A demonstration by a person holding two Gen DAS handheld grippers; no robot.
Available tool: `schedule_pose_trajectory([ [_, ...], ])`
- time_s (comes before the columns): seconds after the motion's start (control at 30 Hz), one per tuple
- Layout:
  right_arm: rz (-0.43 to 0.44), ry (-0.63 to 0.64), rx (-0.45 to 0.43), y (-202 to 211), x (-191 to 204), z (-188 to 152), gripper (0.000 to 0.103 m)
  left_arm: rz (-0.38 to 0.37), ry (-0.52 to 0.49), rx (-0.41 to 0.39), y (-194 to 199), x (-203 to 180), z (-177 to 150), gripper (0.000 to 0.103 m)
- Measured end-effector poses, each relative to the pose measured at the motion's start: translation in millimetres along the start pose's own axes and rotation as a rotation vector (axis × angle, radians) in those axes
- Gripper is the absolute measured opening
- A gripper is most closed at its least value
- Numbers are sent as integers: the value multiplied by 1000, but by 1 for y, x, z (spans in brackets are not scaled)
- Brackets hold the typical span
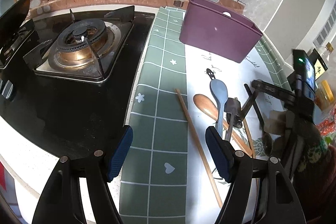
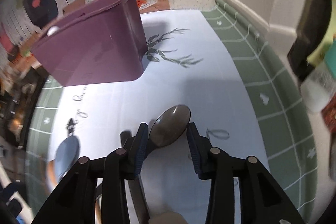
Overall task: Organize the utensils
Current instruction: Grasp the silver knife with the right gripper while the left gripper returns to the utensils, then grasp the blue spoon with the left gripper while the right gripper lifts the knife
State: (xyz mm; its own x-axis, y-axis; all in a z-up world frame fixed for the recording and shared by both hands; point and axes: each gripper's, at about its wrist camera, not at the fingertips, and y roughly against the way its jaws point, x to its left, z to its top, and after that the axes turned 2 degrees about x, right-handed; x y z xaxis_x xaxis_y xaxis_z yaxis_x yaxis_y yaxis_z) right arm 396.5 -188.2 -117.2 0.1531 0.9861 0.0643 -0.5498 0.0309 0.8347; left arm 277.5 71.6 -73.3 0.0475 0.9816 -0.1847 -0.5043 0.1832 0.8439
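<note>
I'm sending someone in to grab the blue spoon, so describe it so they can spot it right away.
Start at the purple bin on the white-and-green cloth right of the gas stove. In front of the bin lies a pile of utensils; the blue spoon lies there with its bowl toward the bin. It alone is pale blue, beside a wooden spoon.

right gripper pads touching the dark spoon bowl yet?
Cannot tell. In the right wrist view the right gripper straddles the dark spoon; its bowl edges reach both pads with no plain gap or press.
</note>
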Motion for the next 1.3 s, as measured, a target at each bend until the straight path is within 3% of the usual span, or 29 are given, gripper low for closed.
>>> schedule_pose_trajectory([
  [0.1, -48, 54, -21, -4, 12, 0, 43, 6, -3, -12, 1, -2, 0, 72],
  [0.3, 19, 110, -9, -2, 3, -1, 36, -7, -16, 12, -5, -5, 0, 75],
  [0.4, 56, 115, -42, 11, -11, -8, 32, -41, -31, 43, -12, -9, -1, 75],
  [0.63, 124, 149, -165, 63, -37, -28, 7, -60, -4, 59, -22, -16, 7, 75],
  [0.73, 160, 161, -188, 76, -47, -36, 6, -85, -39, 75, -28, -29, 15, 67],
  [1.0, 199, 91, -189, 97, -77, -47, 6, -125, -134, 75, -44, -67, 34, 62],
  [1.07, 199, 80, -205, 107, -83, -48, 6, -125, -143, 99, -52, -71, 41, 61],
  [1.2, 193, 67, -231, 119, -90, -47, 6, -81, -160, 144, -68, -80, 57, 50],
  [1.3, 198, 61, -233, 117, -90, -49, 6, -101, -187, 202, -85, -89, 65, 50],
])
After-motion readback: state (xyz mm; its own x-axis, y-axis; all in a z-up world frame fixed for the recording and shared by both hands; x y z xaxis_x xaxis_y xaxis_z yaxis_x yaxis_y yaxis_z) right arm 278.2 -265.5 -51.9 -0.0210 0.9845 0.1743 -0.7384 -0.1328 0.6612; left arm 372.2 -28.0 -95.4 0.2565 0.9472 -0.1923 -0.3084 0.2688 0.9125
